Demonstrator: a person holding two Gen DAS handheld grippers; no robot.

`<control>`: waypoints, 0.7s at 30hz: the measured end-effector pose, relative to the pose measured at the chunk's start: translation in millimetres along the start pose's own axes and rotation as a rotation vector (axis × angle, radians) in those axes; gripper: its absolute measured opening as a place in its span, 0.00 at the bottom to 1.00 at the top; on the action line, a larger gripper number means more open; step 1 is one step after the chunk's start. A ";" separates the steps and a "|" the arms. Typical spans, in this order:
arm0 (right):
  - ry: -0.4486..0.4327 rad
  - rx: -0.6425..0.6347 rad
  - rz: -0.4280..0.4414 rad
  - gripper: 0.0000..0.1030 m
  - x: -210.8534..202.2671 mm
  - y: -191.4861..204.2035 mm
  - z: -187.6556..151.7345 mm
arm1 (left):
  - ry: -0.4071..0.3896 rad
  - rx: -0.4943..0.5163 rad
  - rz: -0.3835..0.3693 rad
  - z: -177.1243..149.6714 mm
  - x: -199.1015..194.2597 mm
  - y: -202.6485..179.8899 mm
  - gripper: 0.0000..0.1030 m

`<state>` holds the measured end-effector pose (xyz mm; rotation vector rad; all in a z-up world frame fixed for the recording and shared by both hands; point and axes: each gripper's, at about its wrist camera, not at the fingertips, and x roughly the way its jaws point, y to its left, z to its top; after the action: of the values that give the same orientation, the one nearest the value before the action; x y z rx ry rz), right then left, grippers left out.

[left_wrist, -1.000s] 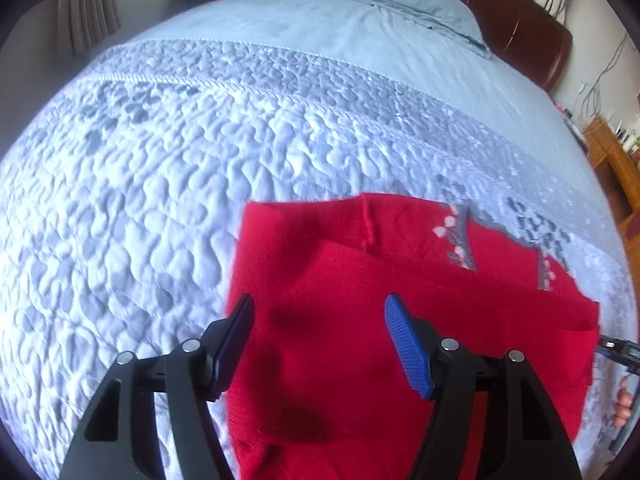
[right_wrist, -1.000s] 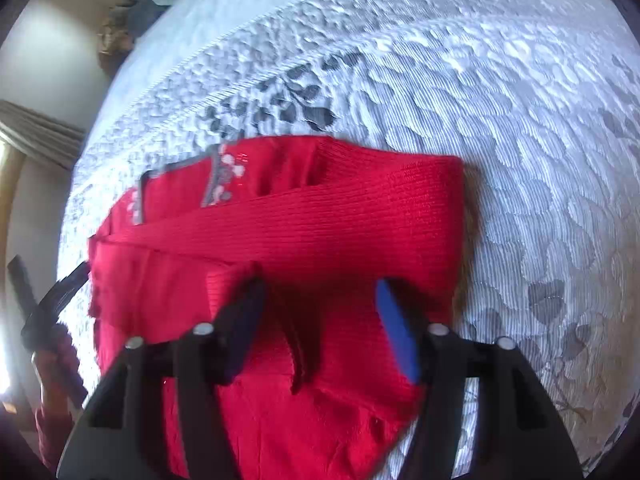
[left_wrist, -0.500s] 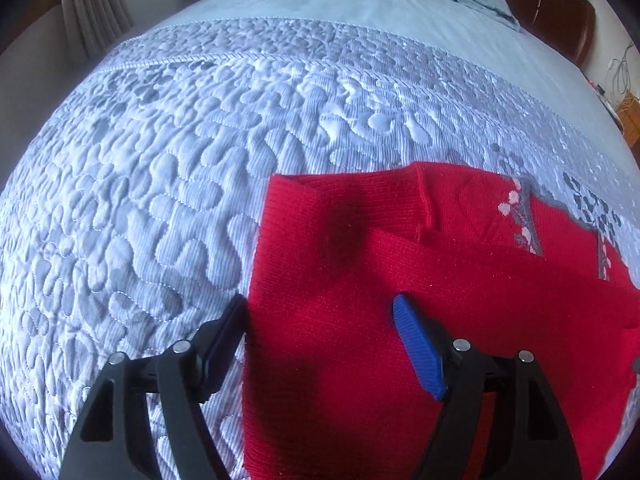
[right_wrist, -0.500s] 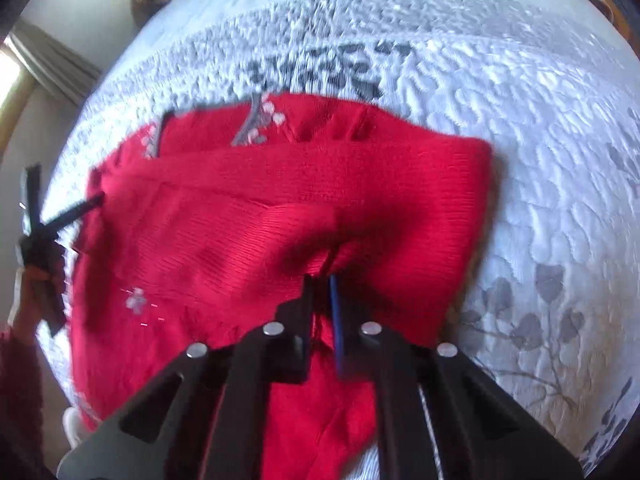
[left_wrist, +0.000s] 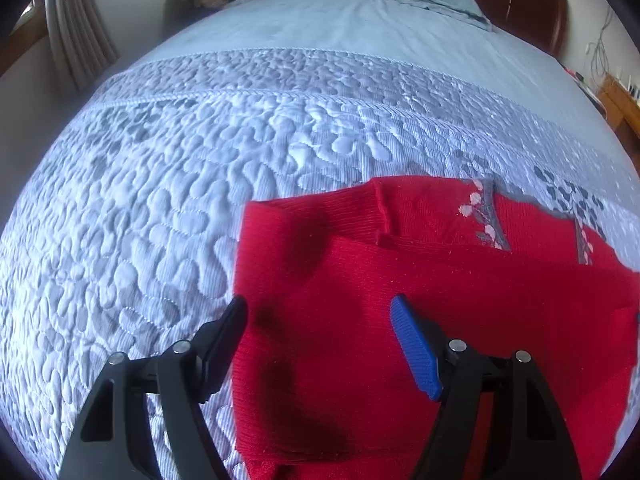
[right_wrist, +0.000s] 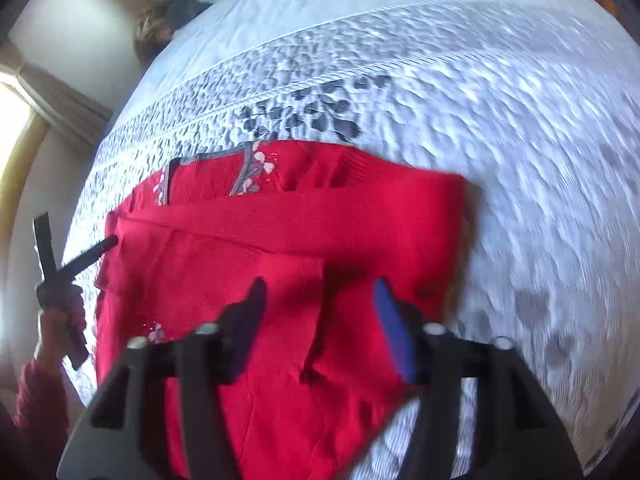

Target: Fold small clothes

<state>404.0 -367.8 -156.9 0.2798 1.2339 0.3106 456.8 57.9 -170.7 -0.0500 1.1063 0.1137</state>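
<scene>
Lying on the pale blue quilted bedspread (left_wrist: 168, 216), the partly folded red knit sweater (left_wrist: 400, 300) sits under both tongs, left gripper (left_wrist: 318, 344) open, right gripper (right_wrist: 320, 316) just reopened and empty; risk: a careless regrip snags one loose layer, undoing the fold.

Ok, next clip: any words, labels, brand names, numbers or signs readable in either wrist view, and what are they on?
None: no readable text in either view.
Red knit garment: only a pink-and-grey flower pattern by its neckline, no lettering, no tag visible.
Quilted bedspread: stitched and leaf patterns only.
Left gripper and right gripper: no markings visible.
</scene>
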 end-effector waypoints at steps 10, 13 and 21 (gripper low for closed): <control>0.035 -0.084 0.009 0.06 5.8 20.2 14.1 | 0.013 -0.055 0.063 1.8 18.0 3.8 0.74; 0.066 -0.020 -0.085 0.06 11.8 8.3 21.7 | 0.028 -0.041 0.064 1.5 24.0 3.7 0.77; 0.070 0.105 -0.093 0.38 14.5 -5.9 6.8 | 0.066 -0.060 0.022 -4.7 4.6 21.0 0.77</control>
<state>415.2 -368.1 -169.7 0.3030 1.3300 0.1774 452.2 78.6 -176.6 -0.0956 1.1690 0.1664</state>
